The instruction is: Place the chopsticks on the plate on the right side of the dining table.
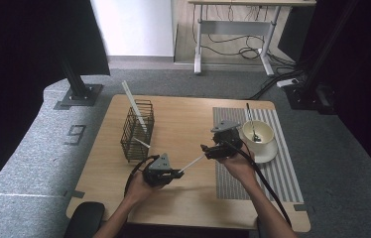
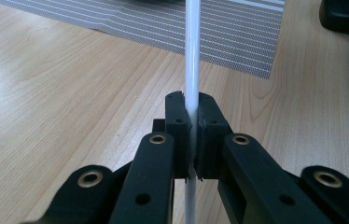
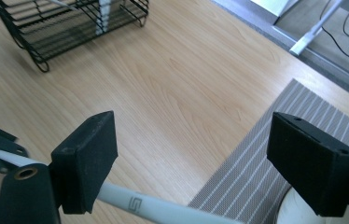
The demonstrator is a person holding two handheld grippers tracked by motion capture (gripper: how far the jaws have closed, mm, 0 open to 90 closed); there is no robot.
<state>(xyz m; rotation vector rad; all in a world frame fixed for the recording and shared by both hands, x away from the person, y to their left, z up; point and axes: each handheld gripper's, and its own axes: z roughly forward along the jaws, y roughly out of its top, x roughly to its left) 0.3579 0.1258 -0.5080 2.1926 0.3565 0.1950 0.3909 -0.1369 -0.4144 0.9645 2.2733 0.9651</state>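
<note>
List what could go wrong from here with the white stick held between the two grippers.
1. The right gripper stands open around the white stick, so the left gripper alone clamps it; a one-ended grip may let it swing or slip.
2. The bowl with its spoon sits just beside the right gripper; a careless move could knock it.
3. Carried to the wire basket, the stick might snag on its mesh.
</note>
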